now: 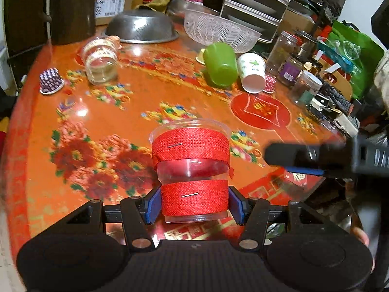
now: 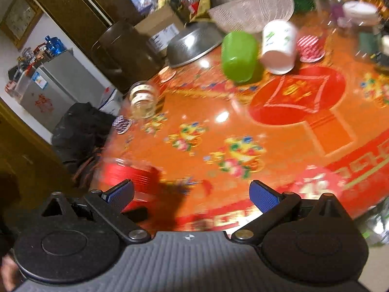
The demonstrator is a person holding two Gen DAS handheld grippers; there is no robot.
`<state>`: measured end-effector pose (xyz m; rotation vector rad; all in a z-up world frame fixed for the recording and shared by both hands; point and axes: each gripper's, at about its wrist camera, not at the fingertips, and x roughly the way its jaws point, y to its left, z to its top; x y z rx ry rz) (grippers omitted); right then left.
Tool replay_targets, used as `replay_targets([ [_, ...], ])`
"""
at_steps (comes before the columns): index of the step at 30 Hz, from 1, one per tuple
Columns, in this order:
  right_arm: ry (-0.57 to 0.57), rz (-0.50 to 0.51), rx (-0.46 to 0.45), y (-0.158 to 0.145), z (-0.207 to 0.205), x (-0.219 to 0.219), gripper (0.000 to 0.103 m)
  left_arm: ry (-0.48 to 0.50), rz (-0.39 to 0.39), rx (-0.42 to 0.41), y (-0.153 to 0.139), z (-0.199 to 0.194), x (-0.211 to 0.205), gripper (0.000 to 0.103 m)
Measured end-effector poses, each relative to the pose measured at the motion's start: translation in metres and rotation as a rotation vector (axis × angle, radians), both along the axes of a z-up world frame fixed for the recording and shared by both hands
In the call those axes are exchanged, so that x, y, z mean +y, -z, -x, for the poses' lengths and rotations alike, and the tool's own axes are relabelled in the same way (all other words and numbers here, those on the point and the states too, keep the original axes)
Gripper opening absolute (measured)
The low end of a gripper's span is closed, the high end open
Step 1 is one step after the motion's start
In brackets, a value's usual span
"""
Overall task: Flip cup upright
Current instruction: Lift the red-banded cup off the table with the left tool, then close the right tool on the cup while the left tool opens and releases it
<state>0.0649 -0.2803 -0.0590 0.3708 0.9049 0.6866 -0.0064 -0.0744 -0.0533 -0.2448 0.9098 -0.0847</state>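
A clear plastic cup with two red ribbon bands (image 1: 192,168) stands upright, mouth up, between the blue pads of my left gripper (image 1: 194,205), which is shut on its lower band near the table's front edge. In the right wrist view the same cup (image 2: 131,175) shows blurred at the lower left. My right gripper (image 2: 192,194) is open and empty above the table's front edge; it also appears as a dark blur in the left wrist view (image 1: 316,157), to the right of the cup.
On the orange flowered table (image 1: 121,121) lie a green cup (image 1: 220,64), a white paper cup (image 1: 251,73) and a glass jar (image 1: 101,59) on their sides. A steel bowl (image 1: 141,28), a clear basket (image 1: 218,30) and jars (image 1: 291,56) crowd the back and right.
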Motion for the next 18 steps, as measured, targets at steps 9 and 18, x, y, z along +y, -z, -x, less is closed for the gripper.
replay_targets([
  [9,-0.102,-0.073,0.262,0.013,-0.028,0.042,0.102,0.006,0.072,0.008,0.012,-0.004,0.003,0.059],
  [18,-0.113,-0.015,0.307,0.012,-0.032,0.063,0.089,0.015,0.111,0.008,0.014,-0.005,0.01,0.06],
])
